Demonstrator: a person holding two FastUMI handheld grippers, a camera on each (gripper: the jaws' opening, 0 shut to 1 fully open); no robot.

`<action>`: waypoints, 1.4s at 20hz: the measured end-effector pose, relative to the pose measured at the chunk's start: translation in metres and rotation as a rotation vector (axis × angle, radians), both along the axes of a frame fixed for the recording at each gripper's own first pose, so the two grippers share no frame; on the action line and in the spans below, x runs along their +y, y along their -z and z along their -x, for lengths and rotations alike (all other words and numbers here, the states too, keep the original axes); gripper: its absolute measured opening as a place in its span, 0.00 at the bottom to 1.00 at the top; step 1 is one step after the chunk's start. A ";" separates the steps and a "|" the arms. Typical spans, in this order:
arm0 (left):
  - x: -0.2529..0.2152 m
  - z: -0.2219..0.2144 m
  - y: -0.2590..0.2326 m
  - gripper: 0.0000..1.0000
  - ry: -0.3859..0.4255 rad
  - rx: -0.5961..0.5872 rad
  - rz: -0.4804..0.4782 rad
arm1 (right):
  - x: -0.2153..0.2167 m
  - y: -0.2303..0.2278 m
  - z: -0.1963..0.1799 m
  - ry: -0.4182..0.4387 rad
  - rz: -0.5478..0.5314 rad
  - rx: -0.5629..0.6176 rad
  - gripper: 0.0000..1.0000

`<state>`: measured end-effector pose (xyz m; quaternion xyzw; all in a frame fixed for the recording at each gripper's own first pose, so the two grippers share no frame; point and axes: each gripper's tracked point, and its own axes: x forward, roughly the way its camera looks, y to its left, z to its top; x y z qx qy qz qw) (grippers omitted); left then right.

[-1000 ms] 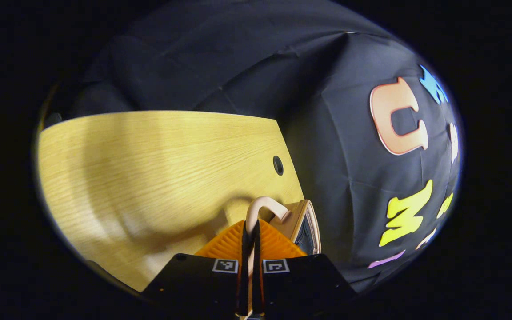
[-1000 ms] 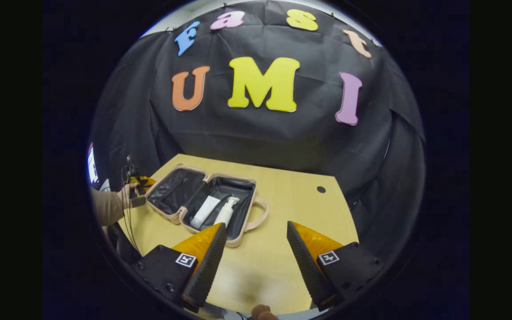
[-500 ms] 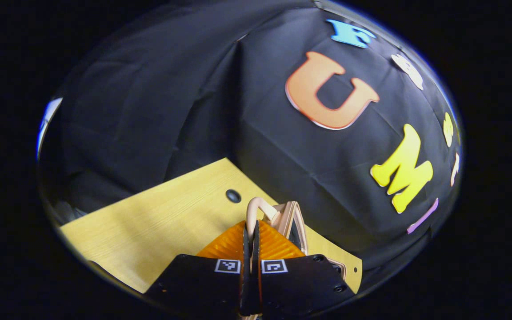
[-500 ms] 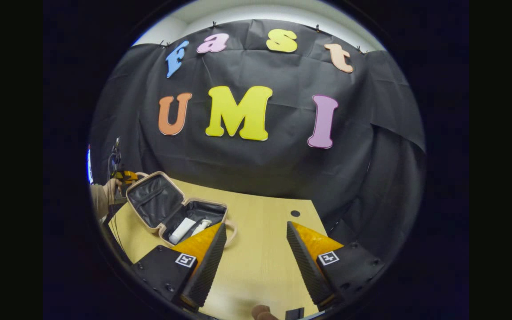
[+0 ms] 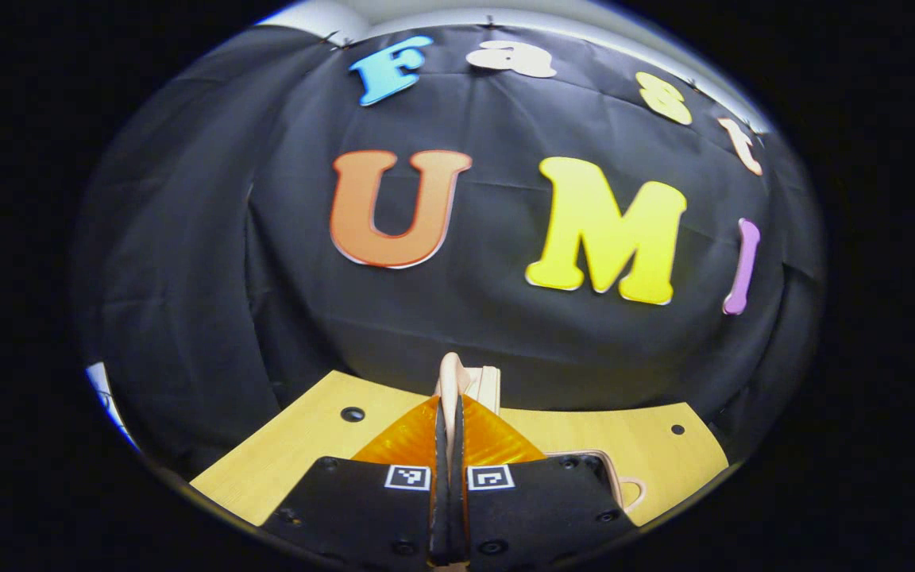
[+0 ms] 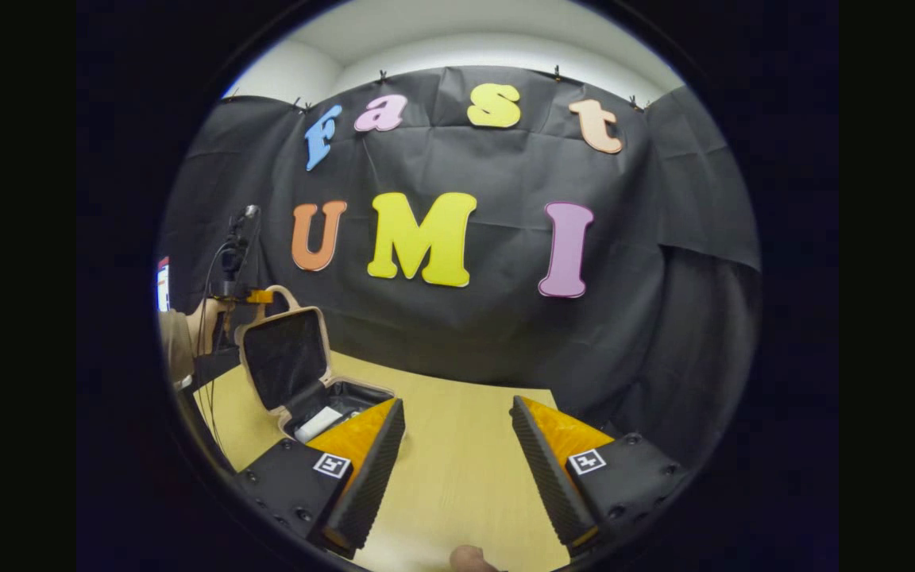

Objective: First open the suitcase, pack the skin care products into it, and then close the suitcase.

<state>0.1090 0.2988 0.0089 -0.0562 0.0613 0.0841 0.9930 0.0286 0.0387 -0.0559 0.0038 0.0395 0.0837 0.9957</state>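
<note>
You face a black cloth wall (image 6: 465,334) behind the pale wooden table (image 6: 457,469) — white ceiling (image 6: 465,40) above.

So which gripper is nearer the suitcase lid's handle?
Left. The left gripper is shut on the lid handle; the right gripper hangs open over the table, beside the suitcase.

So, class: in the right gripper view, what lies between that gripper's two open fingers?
In the right gripper view, only bare wooden table lies between the right gripper's spread fingers; the suitcase stands off to their left.
</note>
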 end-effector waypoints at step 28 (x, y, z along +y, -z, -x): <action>-0.273 -0.045 0.204 0.05 0.171 0.448 -0.384 | -0.191 0.161 -0.005 0.139 -0.090 0.260 0.81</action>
